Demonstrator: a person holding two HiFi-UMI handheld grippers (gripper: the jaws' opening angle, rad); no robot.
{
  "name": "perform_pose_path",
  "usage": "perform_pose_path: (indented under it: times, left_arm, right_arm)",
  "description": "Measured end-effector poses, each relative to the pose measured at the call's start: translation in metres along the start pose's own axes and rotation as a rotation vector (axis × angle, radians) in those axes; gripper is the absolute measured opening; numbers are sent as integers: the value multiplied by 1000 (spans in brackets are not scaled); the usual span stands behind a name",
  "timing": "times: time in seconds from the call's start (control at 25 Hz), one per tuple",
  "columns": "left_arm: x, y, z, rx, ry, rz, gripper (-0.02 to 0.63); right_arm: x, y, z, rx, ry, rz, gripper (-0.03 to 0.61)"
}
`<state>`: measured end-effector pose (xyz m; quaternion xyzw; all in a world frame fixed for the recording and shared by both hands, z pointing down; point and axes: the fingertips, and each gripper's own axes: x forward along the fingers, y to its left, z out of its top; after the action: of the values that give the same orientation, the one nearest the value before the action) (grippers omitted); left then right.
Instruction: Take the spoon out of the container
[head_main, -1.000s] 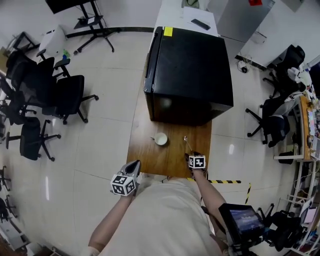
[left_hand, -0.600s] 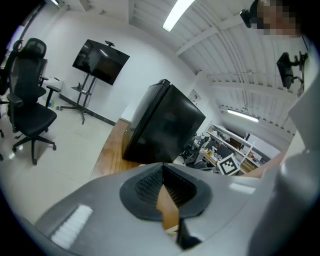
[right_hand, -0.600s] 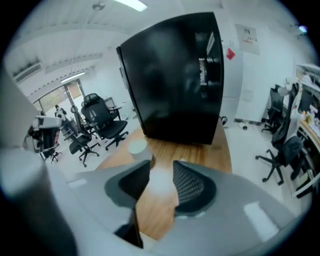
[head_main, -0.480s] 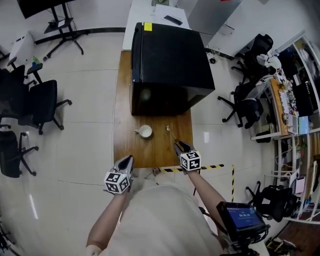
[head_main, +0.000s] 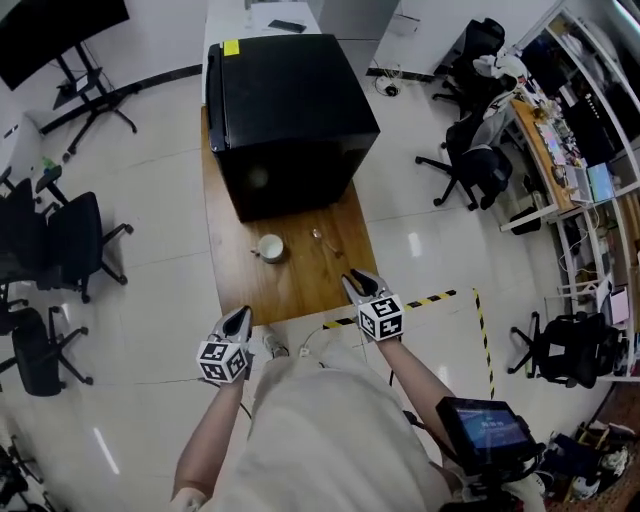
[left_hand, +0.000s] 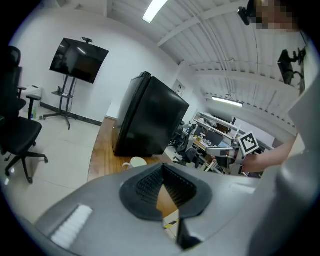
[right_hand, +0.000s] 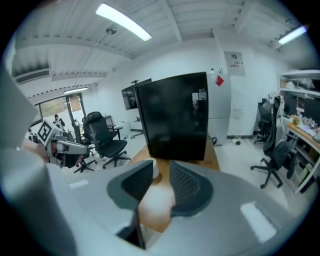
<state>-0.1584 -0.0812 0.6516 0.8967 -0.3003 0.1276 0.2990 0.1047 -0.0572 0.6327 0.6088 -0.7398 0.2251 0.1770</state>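
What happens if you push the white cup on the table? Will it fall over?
Probably not: the cup looks squat and stands upright, so it would likely slide on the smooth wooden table. It looks like ceramic, so it may break if knocked off the edge.

The table (head_main: 300, 285) is brown wood with a soft sheen, and the floor (head_main: 150, 220) is pale, glossy tile that mirrors the ceiling lights. The big black box (head_main: 290, 100) looks smooth and half-glossy. The cup (head_main: 269, 247) is white and glazed, the spoon (head_main: 322, 238) bright metal. The left gripper (left_hand: 161, 167) has a matt grey plastic shell and black ribbed pads (left_hand: 147, 185)
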Motion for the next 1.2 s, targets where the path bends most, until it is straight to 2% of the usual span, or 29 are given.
perform_pose_path:
  times: [0.24,0.4,0.76,0.88,1.2]
  left_arm:
    - [-7,-33,-11,0,-21,81,-11]
    - [-7,-81,-21,-15,-63,118,-11]
    - [-22,-189,-86,-26,-70,136,-11]
    - [-45,-206,-98,-34,-70,158,-11]
    - [-89,-220,-110,-36,-119,229,-11]
  right_arm:
    - [-51,-9,-24,21,-61,25,106]
    - [-104,-20,-31,42,-129,41,106]
    - [-206,-41,-87,75,-170,75,106]
    - [-220,-37,-99,84,-158,79,106]
    - [-218,1,-97,4,-146,157,106]
